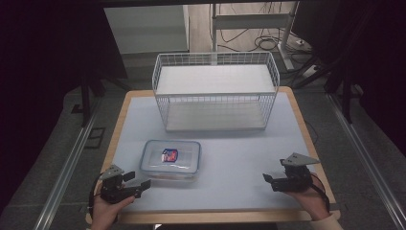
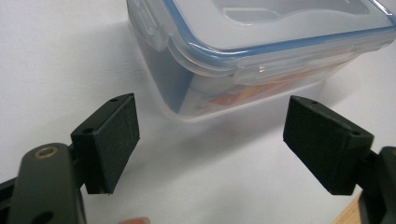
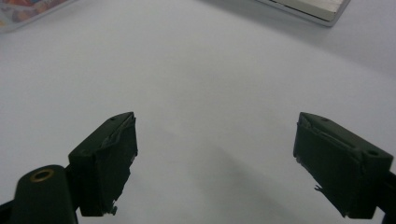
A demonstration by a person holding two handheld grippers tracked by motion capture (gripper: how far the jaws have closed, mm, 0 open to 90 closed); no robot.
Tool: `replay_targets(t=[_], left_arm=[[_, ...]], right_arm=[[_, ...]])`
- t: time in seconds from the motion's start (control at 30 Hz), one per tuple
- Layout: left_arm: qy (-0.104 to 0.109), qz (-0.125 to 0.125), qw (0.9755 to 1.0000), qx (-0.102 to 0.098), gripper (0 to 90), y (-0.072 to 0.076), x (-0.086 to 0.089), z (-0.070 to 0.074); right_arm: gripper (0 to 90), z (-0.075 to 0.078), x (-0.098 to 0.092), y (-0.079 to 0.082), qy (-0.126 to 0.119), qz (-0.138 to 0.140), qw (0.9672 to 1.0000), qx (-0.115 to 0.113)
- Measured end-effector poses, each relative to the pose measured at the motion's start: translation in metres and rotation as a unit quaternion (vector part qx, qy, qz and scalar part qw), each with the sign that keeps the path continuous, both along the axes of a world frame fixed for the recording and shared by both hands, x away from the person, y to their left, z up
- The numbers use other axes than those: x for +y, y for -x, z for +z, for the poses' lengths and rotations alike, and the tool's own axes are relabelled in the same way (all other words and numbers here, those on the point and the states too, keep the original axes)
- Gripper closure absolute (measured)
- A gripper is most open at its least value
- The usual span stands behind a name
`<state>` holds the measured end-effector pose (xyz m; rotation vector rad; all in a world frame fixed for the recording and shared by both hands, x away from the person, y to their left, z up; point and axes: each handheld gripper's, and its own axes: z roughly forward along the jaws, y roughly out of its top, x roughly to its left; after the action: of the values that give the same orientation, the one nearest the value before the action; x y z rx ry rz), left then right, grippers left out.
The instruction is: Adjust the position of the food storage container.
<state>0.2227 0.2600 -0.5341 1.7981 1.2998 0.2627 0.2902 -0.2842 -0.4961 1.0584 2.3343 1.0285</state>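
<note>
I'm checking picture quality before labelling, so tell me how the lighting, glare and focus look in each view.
High view: the table is evenly lit, its surroundings fall into darkness, and the wire basket looks soft. Left gripper view: the clear lidded box shows a small glare spot on its latch, and the near black pads are slightly blurred. Right gripper view: dim and greyish, with soft shadows on the table between the pads.

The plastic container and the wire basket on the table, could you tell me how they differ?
The plastic container is low, clear-walled and shut by a blue-rimmed lid; the wire basket is tall, white mesh and open-topped. The container sits near the left gripper; the basket stands at the far edge. Both rest upright on the table.
</note>
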Motion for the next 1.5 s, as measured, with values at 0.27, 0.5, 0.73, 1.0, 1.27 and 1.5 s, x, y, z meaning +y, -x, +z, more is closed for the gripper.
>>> replay_targets(t=[0.27, 0.5, 0.73, 1.0, 1.27, 1.5], left_arm=[[0.005, 0.002, 1.0000, -0.001, 18.7, 0.005, 0.003, 0.003], [0.018, 0.011, 0.9998, -0.004, 24.4, 0.010, 0.015, 0.012], [0.010, 0.044, 0.9989, -0.013, 51.4, 0.015, 0.036, 0.021], [-0.006, 0.041, 0.9991, 0.003, 84.6, -0.002, 0.037, 0.018], [-0.001, 0.019, 0.9994, 0.029, 89.5, -0.023, 0.031, 0.006], [0.001, -0.006, 0.9992, 0.039, 89.5, -0.030, 0.021, 0.003]], right_arm=[[13.5, 0.001, -0.002, -0.002, 0.003, -0.007, 1.0000, -0.002], [13.9, 0.001, -0.004, -0.002, 0.010, -0.015, 0.9998, 0.000], [14.5, 0.002, -0.004, -0.002, 0.011, -0.018, 0.9998, 0.002], [15.2, 0.000, -0.003, -0.002, 0.015, -0.022, 0.9996, 0.007], [15.6, -0.001, -0.005, -0.001, 0.018, -0.024, 0.9995, 0.010], [15.7, -0.001, -0.007, 0.001, 0.019, -0.030, 0.9993, 0.011]])
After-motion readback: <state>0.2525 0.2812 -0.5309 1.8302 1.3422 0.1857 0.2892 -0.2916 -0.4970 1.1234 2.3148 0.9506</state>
